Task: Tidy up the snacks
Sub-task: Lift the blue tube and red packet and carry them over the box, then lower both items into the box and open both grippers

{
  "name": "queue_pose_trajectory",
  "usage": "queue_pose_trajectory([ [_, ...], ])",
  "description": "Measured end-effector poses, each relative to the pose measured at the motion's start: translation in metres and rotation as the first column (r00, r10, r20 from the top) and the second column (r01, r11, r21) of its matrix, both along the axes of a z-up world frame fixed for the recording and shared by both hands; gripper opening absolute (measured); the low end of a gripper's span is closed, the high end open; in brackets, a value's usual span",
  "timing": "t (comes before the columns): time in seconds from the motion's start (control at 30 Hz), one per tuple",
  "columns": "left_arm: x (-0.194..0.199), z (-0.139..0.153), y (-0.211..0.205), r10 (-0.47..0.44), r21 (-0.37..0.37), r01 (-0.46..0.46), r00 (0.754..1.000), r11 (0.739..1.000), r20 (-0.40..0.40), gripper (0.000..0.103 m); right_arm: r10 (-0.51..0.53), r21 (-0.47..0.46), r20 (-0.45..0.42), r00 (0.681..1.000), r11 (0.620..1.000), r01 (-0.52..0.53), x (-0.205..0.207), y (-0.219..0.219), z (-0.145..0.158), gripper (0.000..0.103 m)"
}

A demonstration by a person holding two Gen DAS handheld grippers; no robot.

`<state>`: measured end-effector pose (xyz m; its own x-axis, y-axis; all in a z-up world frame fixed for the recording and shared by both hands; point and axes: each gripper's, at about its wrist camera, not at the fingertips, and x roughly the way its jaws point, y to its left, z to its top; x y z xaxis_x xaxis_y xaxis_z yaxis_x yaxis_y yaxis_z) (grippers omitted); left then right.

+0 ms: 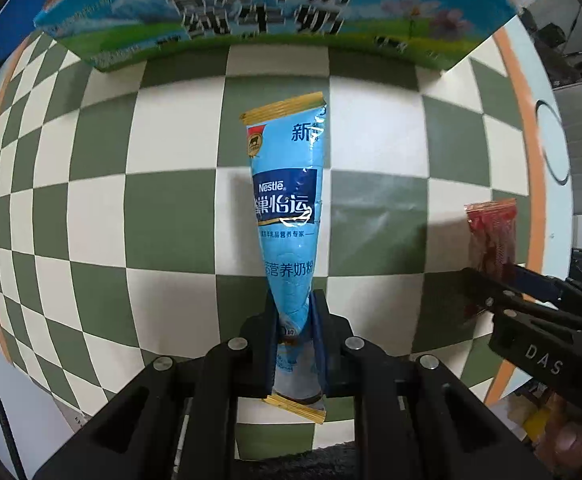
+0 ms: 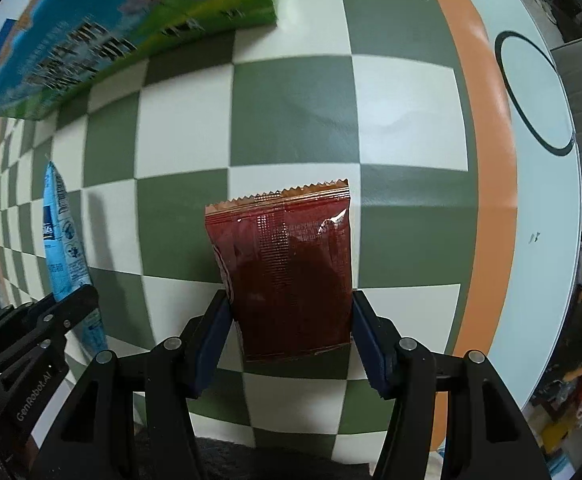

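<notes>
Left wrist view: the left gripper [image 1: 295, 340] points straight down over a green-and-cream checkered surface [image 1: 171, 216], its jaws pinching the lower end of a long blue milk-powder sachet [image 1: 287, 208], which hangs clear of the cloth with its gold-edged far end toward the milk carton box [image 1: 275, 20]. That box, printed with meadow and sky, stands at the far edge of the checkered cloth and is the landmark for everything else. To the right of the sachet, about equally far from the box, the right gripper [image 2: 291, 332] holds a dark red snack packet [image 2: 287, 272] across its width, jaws set wide but pressed against both side edges; the packet's serrated top faces the box. From the right wrist view the box sits up and to the left of the red packet, and the blue sachet shows at the left edge of the frame.

Both items appear picked up, so the step in hand is most likely the carry. The next move probably calls for bringing each packet toward the box, or wherever the snacks are being gathered, and keeping both grips firm on slippery foil until the items are over their spot. Whether the box is open on top cannot be told.
</notes>
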<state>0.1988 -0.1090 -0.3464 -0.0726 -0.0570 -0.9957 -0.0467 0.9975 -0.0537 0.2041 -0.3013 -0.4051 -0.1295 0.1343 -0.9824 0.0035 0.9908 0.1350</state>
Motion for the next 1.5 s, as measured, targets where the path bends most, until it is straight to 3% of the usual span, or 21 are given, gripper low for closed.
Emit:
queue_pose_trajectory([
  [0.37,0.015,0.075,0.013,0.0,-0.059,0.008,0.992,0.998,0.129,0.013,-0.028,0.117,0.104,0.994,0.993,0.016,0.005,-0.007,0.077,0.062],
  [0.53,0.036,0.119,0.021,0.001,-0.079,0.016,0.977,0.997,0.213,0.013,-0.035,0.163,0.166,0.986,0.987,0.007,0.034,-0.004,0.121,0.062],
  [0.83,0.099,0.155,0.031,0.011,-0.07,0.011,0.951,0.998,0.308,0.013,-0.066,0.235,0.255,0.965,0.972,0.004,0.083,0.021,0.169,0.062],
  [1.13,0.167,0.161,0.076,0.032,-0.021,-0.027,0.954,0.999,0.298,0.013,-0.071,0.242,0.3,0.951,0.97,-0.004,0.144,0.052,0.181,0.062],
  [1.3,0.203,0.145,0.102,0.031,0.023,-0.037,0.967,0.999,0.251,0.013,-0.075,0.229,0.279,0.957,0.973,0.01,0.178,0.061,0.168,0.062],
  [1.5,0.237,0.109,0.125,0.039,0.055,-0.047,0.989,0.997,0.14,0.013,-0.086,0.187,0.238,0.967,0.981,0.041,0.223,0.063,0.145,0.062],
])
